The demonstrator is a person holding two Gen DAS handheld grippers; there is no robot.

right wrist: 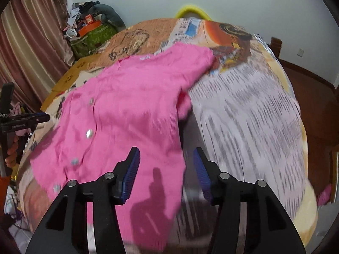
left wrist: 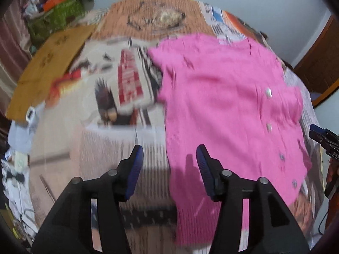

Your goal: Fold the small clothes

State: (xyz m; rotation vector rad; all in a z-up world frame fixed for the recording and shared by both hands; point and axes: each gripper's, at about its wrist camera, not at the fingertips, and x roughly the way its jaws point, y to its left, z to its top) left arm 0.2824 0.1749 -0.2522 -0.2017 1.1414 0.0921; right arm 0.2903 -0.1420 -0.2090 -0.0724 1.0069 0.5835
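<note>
Pink cardigan (left wrist: 228, 114) lies spread flat on the patterned bedspread (left wrist: 118, 139), buttons facing up. In the left wrist view, the left gripper (left wrist: 169, 167) hovers wide open over the garment's left edge, holding nothing. In the right wrist view, the right gripper (right wrist: 166, 167) gapes wide and empty above the cardigan's (right wrist: 127, 114) right edge.

Patterned bedspread (right wrist: 243, 110), cardboard sheet (left wrist: 48, 67) at its edge, green box (right wrist: 93, 38) beside striped curtain (right wrist: 31, 42).
</note>
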